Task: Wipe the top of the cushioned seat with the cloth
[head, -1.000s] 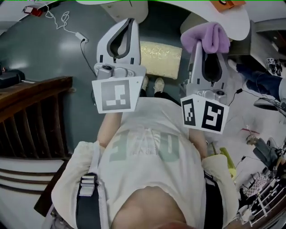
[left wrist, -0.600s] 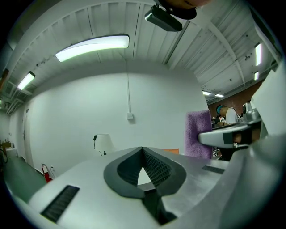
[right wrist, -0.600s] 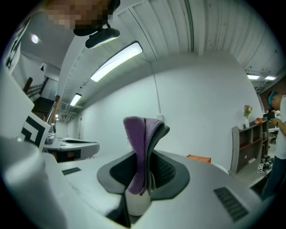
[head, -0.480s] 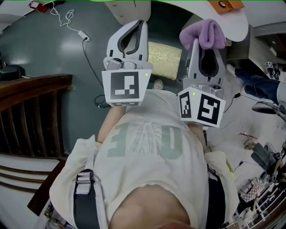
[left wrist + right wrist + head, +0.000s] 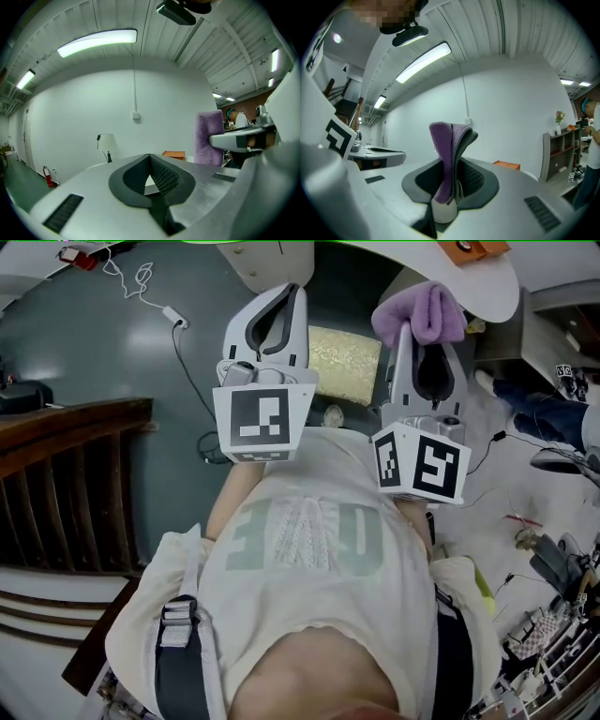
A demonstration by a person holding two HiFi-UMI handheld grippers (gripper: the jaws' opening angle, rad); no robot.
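My right gripper [image 5: 427, 332] is pinched tight on the purple cloth [image 5: 424, 309], held up in front of me. My left gripper [image 5: 289, 292] is closed on nothing. The yellow cushioned seat [image 5: 345, 362] is down below, showing between the two.

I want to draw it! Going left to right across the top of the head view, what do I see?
White cable → left gripper → yellow cushioned seat → purple cloth.
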